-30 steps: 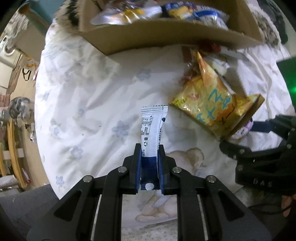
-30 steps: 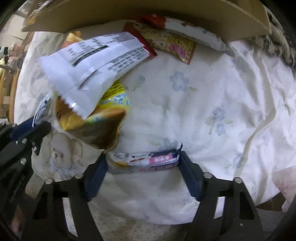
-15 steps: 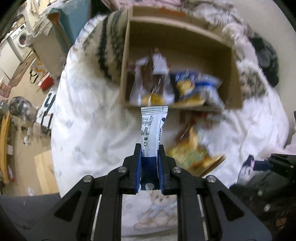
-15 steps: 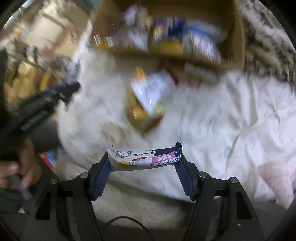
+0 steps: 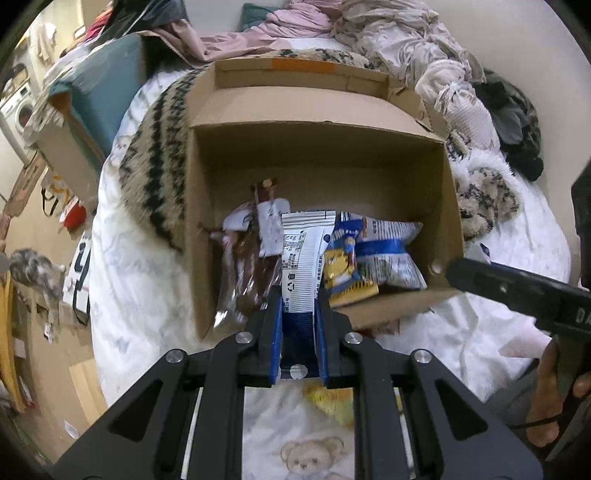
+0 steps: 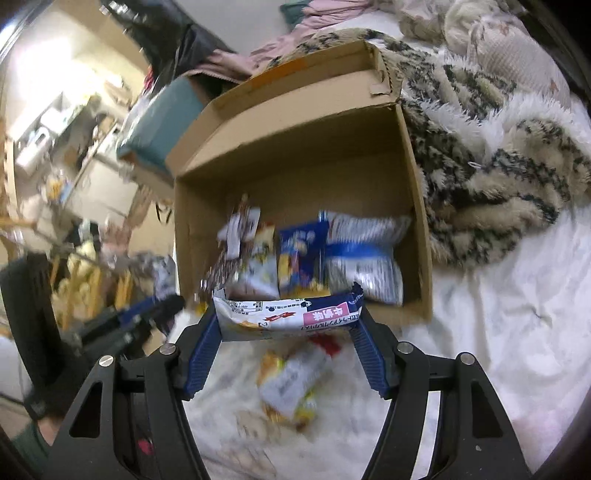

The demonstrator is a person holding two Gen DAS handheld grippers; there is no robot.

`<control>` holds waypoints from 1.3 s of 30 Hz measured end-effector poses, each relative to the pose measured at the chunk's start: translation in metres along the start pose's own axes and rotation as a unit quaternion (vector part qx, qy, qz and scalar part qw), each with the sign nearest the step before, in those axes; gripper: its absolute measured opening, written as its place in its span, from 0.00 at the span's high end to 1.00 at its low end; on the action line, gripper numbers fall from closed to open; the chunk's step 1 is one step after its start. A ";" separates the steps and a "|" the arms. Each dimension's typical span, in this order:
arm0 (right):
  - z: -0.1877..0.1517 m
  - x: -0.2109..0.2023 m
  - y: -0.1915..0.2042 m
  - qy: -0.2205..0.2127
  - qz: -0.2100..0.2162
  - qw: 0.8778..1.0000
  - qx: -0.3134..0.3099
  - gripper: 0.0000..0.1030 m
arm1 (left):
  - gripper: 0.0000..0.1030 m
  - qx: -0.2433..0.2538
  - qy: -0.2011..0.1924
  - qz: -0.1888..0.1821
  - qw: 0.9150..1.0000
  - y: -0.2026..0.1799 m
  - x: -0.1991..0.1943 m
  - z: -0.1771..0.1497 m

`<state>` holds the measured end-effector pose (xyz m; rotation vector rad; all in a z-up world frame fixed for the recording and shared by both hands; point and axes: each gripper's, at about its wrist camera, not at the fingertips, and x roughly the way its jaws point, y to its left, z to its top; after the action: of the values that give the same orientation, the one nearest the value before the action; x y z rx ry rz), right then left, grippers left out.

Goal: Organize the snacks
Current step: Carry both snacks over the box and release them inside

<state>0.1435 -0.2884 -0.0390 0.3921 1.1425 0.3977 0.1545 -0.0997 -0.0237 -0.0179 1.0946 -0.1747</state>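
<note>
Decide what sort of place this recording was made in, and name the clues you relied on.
Most likely a lived-in bedroom. The cardboard box of snacks sits on a floral bedsheet, beside a fuzzy patterned blanket, with crumpled clothes heaped behind.

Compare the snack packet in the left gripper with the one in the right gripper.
The left packet is narrow, white with a dark blue base, gripped at its lower end and standing lengthwise out from the left gripper. The right packet carries a pink label and lies crosswise, spanning the wider-set fingers of the right gripper. Both are sealed and held near the cardboard box.
</note>
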 end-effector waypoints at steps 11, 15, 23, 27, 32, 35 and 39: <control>0.012 0.030 -0.035 -0.005 0.022 0.997 0.069 0.30 | 0.86 0.012 0.028 0.020 0.999 -0.018 0.040 0.013; 0.013 0.031 -0.036 -0.008 0.028 0.997 0.076 0.29 | 0.86 0.010 0.029 0.026 0.999 -0.018 0.042 0.015; 0.013 0.022 -0.034 -0.023 0.036 0.996 0.081 0.16 | 0.30 0.006 0.019 0.044 0.999 -0.020 0.032 0.013; 0.014 0.018 -0.033 -0.026 0.034 0.996 0.079 0.14 | 0.22 0.004 0.012 0.038 0.999 -0.020 0.020 0.013; 0.013 0.014 -0.032 -0.024 0.035 0.997 0.069 0.14 | 0.22 -0.011 0.011 0.039 0.999 -0.016 0.009 0.006; 0.010 0.011 -0.030 -0.023 0.032 0.997 0.066 0.14 | 0.22 -0.018 0.012 0.037 0.999 -0.012 0.003 -0.004; 0.005 0.008 -0.029 -0.019 0.030 0.997 0.063 0.14 | 0.22 -0.026 0.014 0.034 0.999 -0.002 -0.006 -0.021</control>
<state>0.1538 -0.3101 -0.0574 0.5440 1.1235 0.3703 0.1329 -0.0993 -0.0275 -0.0244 1.1249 -0.0863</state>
